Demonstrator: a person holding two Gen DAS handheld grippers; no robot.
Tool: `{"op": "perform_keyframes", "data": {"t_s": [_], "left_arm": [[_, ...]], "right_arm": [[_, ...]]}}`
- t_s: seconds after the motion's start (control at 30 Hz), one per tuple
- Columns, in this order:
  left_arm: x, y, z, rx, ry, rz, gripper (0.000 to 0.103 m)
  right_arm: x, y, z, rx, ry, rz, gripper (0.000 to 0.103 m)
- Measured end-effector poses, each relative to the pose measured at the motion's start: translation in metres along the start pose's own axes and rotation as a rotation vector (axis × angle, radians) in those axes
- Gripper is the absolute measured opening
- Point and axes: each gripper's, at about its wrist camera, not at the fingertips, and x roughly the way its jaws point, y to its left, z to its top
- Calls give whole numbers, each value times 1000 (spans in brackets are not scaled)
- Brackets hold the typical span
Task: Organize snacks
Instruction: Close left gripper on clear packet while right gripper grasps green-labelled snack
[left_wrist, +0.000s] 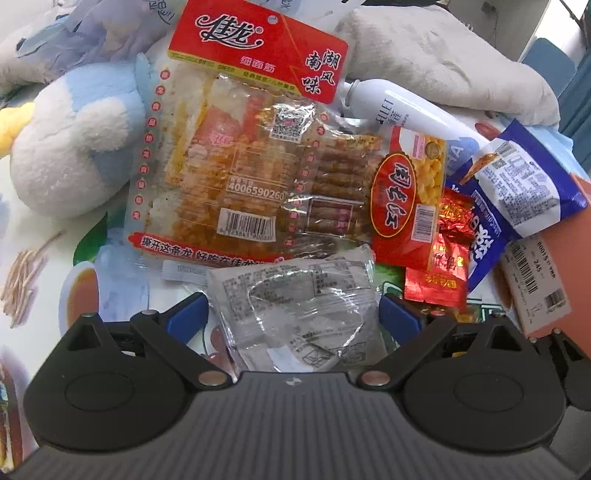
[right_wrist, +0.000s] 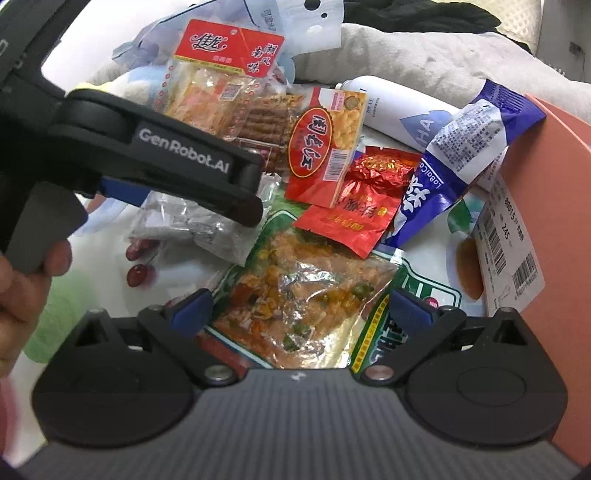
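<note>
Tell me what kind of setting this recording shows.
Probably a home, on a table: a fruit-print tablecloth holds loose snack packets, with a plush toy and rumpled blanket beside them.

Lighting was bright and pretty even in both views, soft daylight-ish, with barely any hard shadows on the desk (left_wrist: 44, 206). Glare showed on the crinkly clear packet (left_wrist: 295, 314) and the shiny foil of the green-edged snack bag (right_wrist: 303, 295). Heavy fisheye bending at the edges, corners went dark. The hand (right_wrist: 22, 280) at the near left was blurry and soft.
</note>
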Motion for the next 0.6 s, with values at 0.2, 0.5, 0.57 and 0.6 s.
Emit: {"op": "perform_keyframes", "data": {"t_s": [0.2,0.5,0.57,0.6], "left_arm": [[-1,-8,-4,14,-17,8,89],[-13,-4,-18,-4,-26,-5,81],[-17,-2,-23,-12,-24,-10,81],[-19,-1,-26,-15,-23,-13,81]], "right_arm": [[-9,1,-4,-50,-6,30,86],[-21,2,-7,-83,0,56,61],[-24,3,-9,-93,3,62,57],[-27,5,-11,-99,4,65,53]]}}
